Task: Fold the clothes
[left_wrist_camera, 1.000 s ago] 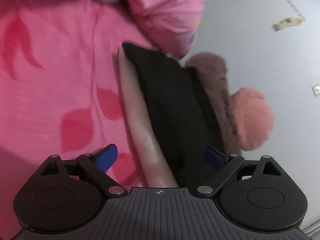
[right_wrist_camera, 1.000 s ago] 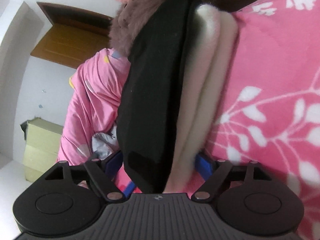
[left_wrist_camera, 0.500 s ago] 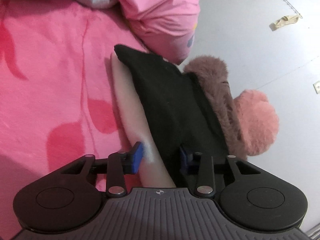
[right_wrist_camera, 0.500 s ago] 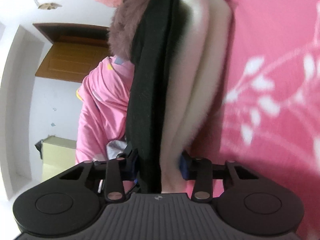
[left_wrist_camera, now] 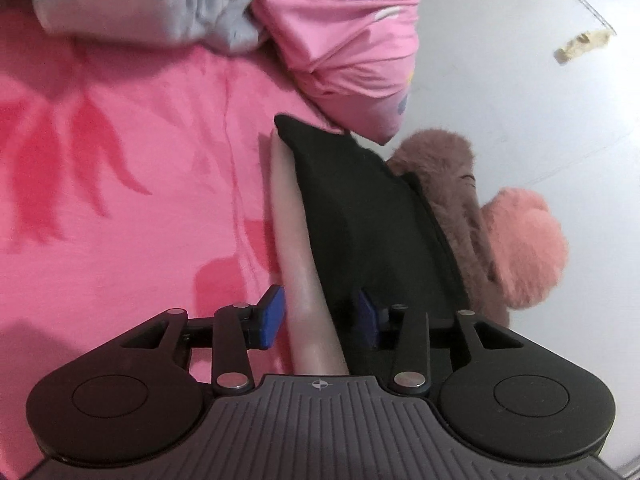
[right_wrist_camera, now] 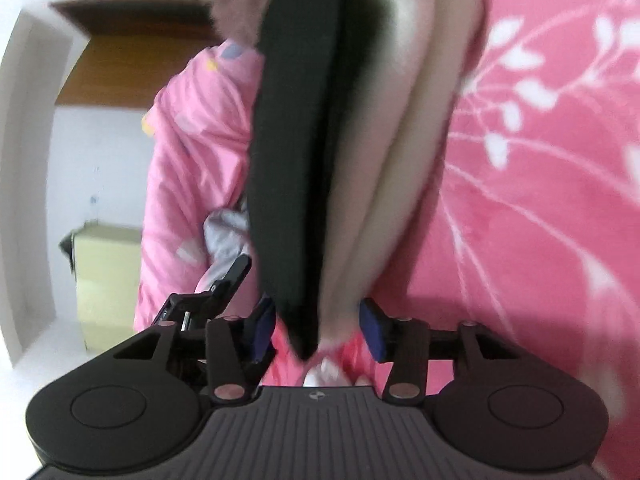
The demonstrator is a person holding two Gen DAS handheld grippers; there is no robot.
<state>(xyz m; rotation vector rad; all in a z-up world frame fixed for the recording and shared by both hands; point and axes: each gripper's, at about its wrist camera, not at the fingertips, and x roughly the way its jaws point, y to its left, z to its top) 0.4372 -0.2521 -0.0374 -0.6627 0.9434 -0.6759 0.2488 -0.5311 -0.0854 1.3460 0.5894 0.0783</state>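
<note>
A folded pile of clothes stands on edge on the pink bed. It has a beige layer [left_wrist_camera: 296, 248], a black garment [left_wrist_camera: 360, 216], a brown furry piece [left_wrist_camera: 452, 184] and a pink furry piece [left_wrist_camera: 524, 248]. My left gripper [left_wrist_camera: 320, 316] is shut on the near end of the beige and black layers. From the opposite end, my right gripper [right_wrist_camera: 318, 328] is shut on the black garment [right_wrist_camera: 296, 160] and beige layer [right_wrist_camera: 400, 140]. The brown fur [right_wrist_camera: 240, 4] shows blurred at the top there.
The pink leaf-print bedsheet [left_wrist_camera: 120, 200] spreads to the left. A bunched pink quilt [left_wrist_camera: 352, 40] and a grey garment [left_wrist_camera: 140, 4] lie beyond the pile. A white wall [left_wrist_camera: 540, 100] is at the right. A pale yellow cabinet [right_wrist_camera: 108, 280] and a wooden door [right_wrist_camera: 132, 68] stand off the bed.
Both grippers were open around the pile's ends one second ago and have closed onto it. The views have shifted and blurred slightly since, as the pile moves with them.
</note>
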